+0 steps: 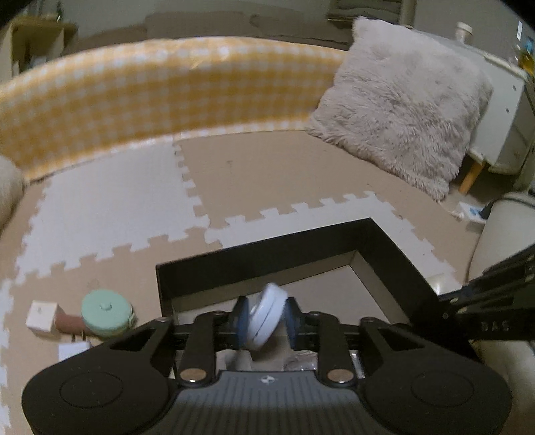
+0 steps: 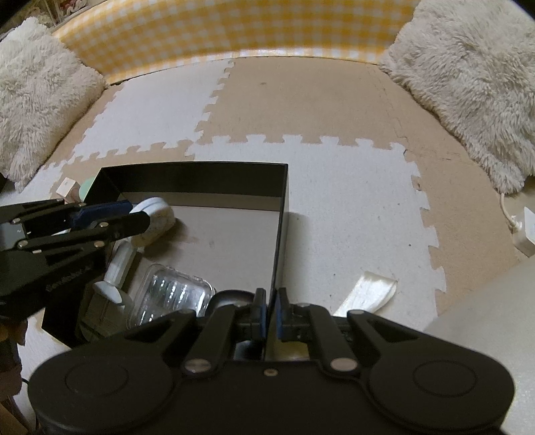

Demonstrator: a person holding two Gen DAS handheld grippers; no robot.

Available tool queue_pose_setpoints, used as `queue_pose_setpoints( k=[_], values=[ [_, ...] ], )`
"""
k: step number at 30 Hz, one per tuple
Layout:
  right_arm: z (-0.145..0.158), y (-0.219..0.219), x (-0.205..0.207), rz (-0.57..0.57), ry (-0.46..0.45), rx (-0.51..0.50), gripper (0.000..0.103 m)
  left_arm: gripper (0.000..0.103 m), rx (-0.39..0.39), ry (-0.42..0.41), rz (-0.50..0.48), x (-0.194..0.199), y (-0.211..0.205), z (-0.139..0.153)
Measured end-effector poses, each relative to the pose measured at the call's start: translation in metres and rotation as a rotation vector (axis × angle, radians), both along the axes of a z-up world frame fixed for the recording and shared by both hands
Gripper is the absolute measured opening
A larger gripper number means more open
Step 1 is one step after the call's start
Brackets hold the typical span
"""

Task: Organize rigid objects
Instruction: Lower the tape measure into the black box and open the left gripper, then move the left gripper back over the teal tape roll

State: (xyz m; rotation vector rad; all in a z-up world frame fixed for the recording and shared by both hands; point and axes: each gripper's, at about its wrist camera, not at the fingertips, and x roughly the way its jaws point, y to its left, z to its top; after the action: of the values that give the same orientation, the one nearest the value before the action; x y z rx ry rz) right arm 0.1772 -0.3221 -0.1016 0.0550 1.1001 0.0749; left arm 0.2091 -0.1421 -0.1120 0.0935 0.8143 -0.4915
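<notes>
A black open box (image 1: 267, 247) stands on the foam floor mat. My left gripper (image 1: 265, 321) hangs over its near left corner. A white round disc (image 1: 267, 314) sits tilted and blurred between the blue pads (image 1: 241, 321), loose rather than pinched, so this gripper is open. From the right wrist, the disc (image 2: 157, 217) hangs at the tips of the left gripper (image 2: 127, 214), just above the box floor. My right gripper (image 2: 271, 311) is shut on the box's right wall (image 2: 282, 217). A clear plastic case (image 2: 174, 294) and a white stick-shaped object (image 2: 120, 264) lie in the box.
Left of the box lie a mint-green round container (image 1: 105, 313), a white cube (image 1: 41, 316) and a brown piece (image 1: 68, 323). A white strip (image 2: 367, 294) lies right of the box. Fluffy pillows (image 2: 468, 83) and a yellow checked cushion (image 2: 234, 30) border the mat.
</notes>
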Motion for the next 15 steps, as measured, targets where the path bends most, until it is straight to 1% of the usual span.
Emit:
queue_pose_setpoints(
  k=[1, 4, 7, 9, 15],
  values=[
    [0.000, 0.000, 0.000, 0.000, 0.000, 0.001, 0.006, 0.035, -0.009, 0.007, 0.007, 0.001, 0.002, 0.001],
    [0.000, 0.000, 0.000, 0.000, 0.001, 0.003, 0.006, 0.040, -0.023, 0.022, 0.020, -0.001, 0.007, 0.003],
    [0.000, -0.001, 0.000, 0.001, 0.000, 0.004, 0.006, 0.048, -0.035, 0.037, 0.018, -0.003, 0.009, 0.006],
    [0.000, 0.000, 0.000, 0.000, 0.000, 0.005, 0.006, 0.051, -0.043, 0.047, 0.011, -0.004, 0.009, 0.008],
    [0.000, 0.000, 0.000, -0.003, 0.000, 0.009, 0.006, 0.069, -0.051, 0.083, -0.016, -0.012, 0.006, 0.015]
  ],
)
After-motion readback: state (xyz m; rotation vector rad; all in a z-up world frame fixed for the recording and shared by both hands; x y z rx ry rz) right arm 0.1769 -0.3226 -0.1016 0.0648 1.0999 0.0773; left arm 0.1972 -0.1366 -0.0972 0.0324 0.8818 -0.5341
